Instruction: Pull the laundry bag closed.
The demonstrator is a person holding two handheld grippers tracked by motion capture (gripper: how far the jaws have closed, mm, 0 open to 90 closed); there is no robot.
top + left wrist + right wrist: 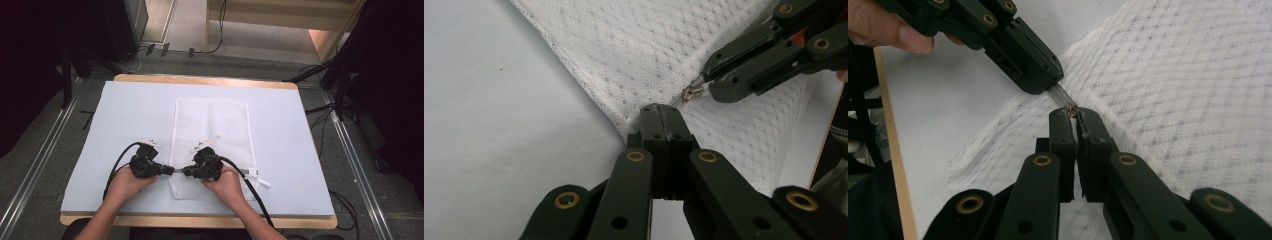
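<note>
Left gripper pinching the near left edge of the white mesh bag, right gripper just beside it, pressed onto the zipper pull, bag flat on pale blue mat, mid-table.

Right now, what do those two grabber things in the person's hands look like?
Both the left gripper and right gripper are black, with two long flat jaws joined by brass-coloured rivets. A thick black cable trails from each, and a pale plate sits on top. No sleeves show.
</note>
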